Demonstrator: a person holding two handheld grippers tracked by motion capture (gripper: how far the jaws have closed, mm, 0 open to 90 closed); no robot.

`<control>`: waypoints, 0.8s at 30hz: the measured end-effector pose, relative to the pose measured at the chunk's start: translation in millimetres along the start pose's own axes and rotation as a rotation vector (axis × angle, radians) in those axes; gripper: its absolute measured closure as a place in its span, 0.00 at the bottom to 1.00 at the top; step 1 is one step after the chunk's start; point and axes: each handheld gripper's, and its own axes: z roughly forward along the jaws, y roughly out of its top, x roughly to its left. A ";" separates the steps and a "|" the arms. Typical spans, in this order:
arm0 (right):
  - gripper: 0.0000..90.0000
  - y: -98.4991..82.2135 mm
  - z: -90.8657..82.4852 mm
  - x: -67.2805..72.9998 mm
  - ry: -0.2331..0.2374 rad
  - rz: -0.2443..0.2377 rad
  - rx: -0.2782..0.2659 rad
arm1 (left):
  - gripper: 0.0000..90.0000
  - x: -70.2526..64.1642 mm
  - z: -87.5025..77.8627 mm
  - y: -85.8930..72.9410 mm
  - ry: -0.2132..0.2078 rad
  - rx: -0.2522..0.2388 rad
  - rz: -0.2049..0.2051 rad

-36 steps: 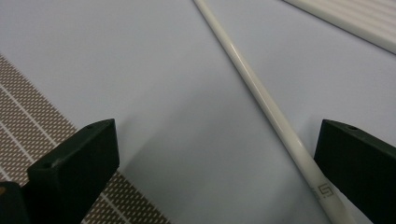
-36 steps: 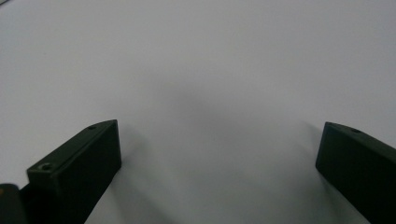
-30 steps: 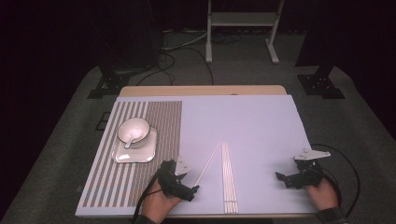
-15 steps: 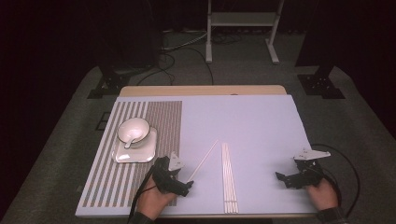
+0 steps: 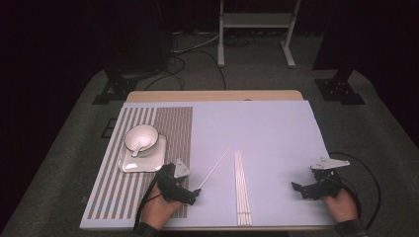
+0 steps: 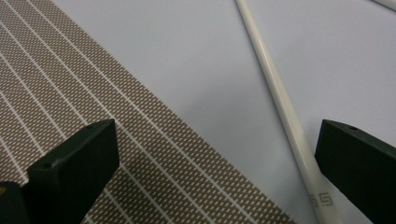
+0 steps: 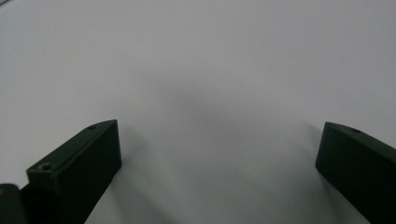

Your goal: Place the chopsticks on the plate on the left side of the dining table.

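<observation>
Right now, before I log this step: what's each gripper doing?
Left gripper: open, jaws wide apart, holding nothing; one white chopstick lies on the mat between them, next to one jaw.
Right gripper: open, holding nothing, over bare mat.

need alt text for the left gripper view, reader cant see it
A single white chopstick lies slanting on the pale table, its near end between the open left gripper and close to one of the two black fingers. A brown woven placemat with thin white stripes covers the left side under the other finger.
</observation>
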 end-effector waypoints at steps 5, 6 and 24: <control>0.00 0.0 0.0 0.0 0.000 0.000 0.000 | 0.00 5.0 -1.4 -1.9 0.010 0.001 -0.013; 0.00 0.0 0.0 0.0 0.000 0.000 0.001 | 0.00 5.9 -1.6 -2.3 0.011 0.002 -0.014; 0.00 0.0 0.0 0.0 0.000 0.000 0.000 | 0.00 21.2 -5.3 -8.8 0.033 0.010 -0.047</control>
